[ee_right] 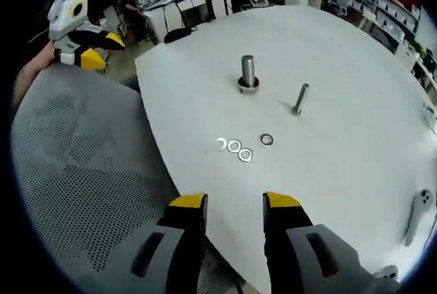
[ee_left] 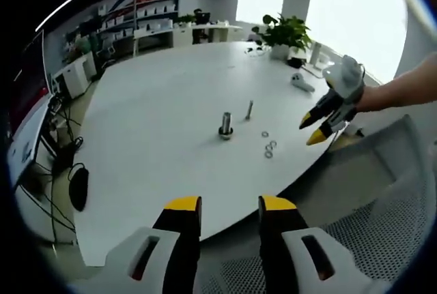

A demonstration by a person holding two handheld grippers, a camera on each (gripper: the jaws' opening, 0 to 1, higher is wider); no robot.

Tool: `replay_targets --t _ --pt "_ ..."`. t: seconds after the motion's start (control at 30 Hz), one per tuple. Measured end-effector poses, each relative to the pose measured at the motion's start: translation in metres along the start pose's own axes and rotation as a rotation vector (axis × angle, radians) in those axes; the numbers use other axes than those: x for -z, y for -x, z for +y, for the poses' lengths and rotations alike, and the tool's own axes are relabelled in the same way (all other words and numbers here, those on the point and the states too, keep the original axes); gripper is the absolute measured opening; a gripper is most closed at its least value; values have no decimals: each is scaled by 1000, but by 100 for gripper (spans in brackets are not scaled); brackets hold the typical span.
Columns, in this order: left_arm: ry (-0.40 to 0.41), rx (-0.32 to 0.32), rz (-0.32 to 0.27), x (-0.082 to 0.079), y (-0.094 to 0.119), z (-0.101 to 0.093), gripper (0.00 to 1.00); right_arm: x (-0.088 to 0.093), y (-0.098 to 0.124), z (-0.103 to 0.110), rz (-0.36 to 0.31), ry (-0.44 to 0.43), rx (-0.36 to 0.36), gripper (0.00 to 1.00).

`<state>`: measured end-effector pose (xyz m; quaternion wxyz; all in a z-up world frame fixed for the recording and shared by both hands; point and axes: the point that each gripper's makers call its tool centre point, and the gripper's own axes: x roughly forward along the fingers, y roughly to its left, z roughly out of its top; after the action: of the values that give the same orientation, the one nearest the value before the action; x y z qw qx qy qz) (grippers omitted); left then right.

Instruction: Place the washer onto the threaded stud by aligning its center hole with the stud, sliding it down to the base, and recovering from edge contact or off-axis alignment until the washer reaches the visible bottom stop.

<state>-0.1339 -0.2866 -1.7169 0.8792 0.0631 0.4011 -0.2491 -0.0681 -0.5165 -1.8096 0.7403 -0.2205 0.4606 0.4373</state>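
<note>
White office bench (ee_right: pixel 355 151) carries four flat washers (ee_right: pixel 240 148) near frame centre, below the threaded stud (ee_right: pixel 247 74); both claws, right claw (ee_right: pixel 233 207) and left claw (ee_left: pixel 226 207), are spread and empty, so a thin washer could slip when pinched.

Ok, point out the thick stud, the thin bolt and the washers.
Thick stud (ee_right: pixel 247 72), right gripper view, on its shaft.
Thin bolt (ee_right: pixel 301 98), right gripper view, mid-shaft.
Washers (ee_right: pixel 234 147), right gripper view, on the ring of one.
</note>
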Motion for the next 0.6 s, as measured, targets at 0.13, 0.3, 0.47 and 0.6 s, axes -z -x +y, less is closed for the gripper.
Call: replay_targets --t 0.13,0.3,0.47,0.6 --pt "32 -8 -32 -6 3 5 30 -14 -11 1 3 35 -10 30" --pt "3 5 11 2 -2 0 30 -15 -29 -1 68 102 -18 30" --pt "33 1 -36 -6 3 3 30 -22 -40 -5 89 137 -8 25" --pt "8 17 7 1 -2 -2 31 -22 -50 -2 123 167 -22 25"
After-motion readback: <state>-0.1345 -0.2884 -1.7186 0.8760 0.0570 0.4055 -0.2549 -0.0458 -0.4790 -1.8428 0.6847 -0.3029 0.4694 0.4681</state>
